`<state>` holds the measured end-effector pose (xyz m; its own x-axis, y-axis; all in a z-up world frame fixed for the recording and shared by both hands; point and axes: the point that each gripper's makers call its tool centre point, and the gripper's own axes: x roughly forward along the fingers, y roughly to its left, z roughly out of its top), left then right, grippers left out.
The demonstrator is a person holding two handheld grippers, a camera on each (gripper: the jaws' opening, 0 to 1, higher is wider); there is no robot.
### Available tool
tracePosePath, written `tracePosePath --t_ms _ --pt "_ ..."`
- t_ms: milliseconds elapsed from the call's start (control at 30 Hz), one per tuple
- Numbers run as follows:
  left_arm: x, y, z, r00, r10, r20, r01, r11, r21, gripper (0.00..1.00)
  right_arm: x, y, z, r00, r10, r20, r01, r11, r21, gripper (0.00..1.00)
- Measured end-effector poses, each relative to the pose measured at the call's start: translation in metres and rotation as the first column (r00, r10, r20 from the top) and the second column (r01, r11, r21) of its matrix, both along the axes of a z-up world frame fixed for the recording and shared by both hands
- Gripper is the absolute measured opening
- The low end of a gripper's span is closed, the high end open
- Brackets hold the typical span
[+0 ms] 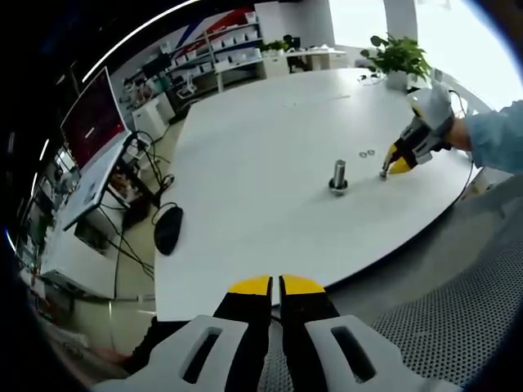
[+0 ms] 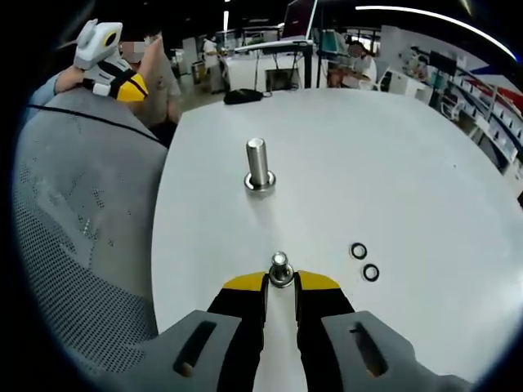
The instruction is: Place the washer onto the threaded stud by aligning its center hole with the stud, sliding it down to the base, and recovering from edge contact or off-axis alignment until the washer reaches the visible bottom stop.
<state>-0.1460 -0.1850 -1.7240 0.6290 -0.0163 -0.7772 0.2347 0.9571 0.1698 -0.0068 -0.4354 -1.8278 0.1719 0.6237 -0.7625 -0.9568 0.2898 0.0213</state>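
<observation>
Washer (image 2: 280,269) in right gripper (image 2: 280,282) jaws — no legible writing.

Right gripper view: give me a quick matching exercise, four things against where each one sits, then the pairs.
Things:
1. threaded stud
2. right claw
3. two spare washers
4. left claw

Places:
A. flat on the white table, off to one side of the right claw
B. shut on a washer
C. upright mid-table, nothing on it
D. shut, back from the table's edge

Pairs: 1-C, 2-B, 3-A, 4-D
</observation>
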Motion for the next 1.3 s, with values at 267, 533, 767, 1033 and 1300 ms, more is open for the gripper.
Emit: tracePosePath --t_ms 267,533,767,1033,1300 --pt "0.000 0.000 0.000 1.000 -0.001 -0.001 0.001 1.000 0.001 0.01 0.002 0.001 0.000 1.000 0.008 0.006 -0.008 1.000 -0.008 0.15" --pt "0.000 0.000 0.000 1.000 -0.002 -0.003 0.002 1.000 0.002 0.01 0.002 0.001 0.000 1.000 0.014 0.007 -0.014 1.000 -0.014 0.15" --pt "0.000 0.000 -0.001 1.000 -0.002 -0.003 0.002 1.000 0.001 0.01 0.000 0.000 -0.005 1.000 0.022 0.003 -0.022 0.999 -0.031 0.15" --pt "0.000 0.000 0.000 1.000 -0.001 -0.001 0.001 1.000 -0.001 0.01 0.001 -0.001 -0.010 1.000 0.028 0.000 -0.028 0.999 -0.047 0.15" --pt "0.000 0.001 0.000 1.000 -0.001 0.000 0.001 1.000 -0.002 0.01 0.001 -0.002 -0.013 1.000 0.029 -0.005 -0.029 0.998 -0.049 0.15"
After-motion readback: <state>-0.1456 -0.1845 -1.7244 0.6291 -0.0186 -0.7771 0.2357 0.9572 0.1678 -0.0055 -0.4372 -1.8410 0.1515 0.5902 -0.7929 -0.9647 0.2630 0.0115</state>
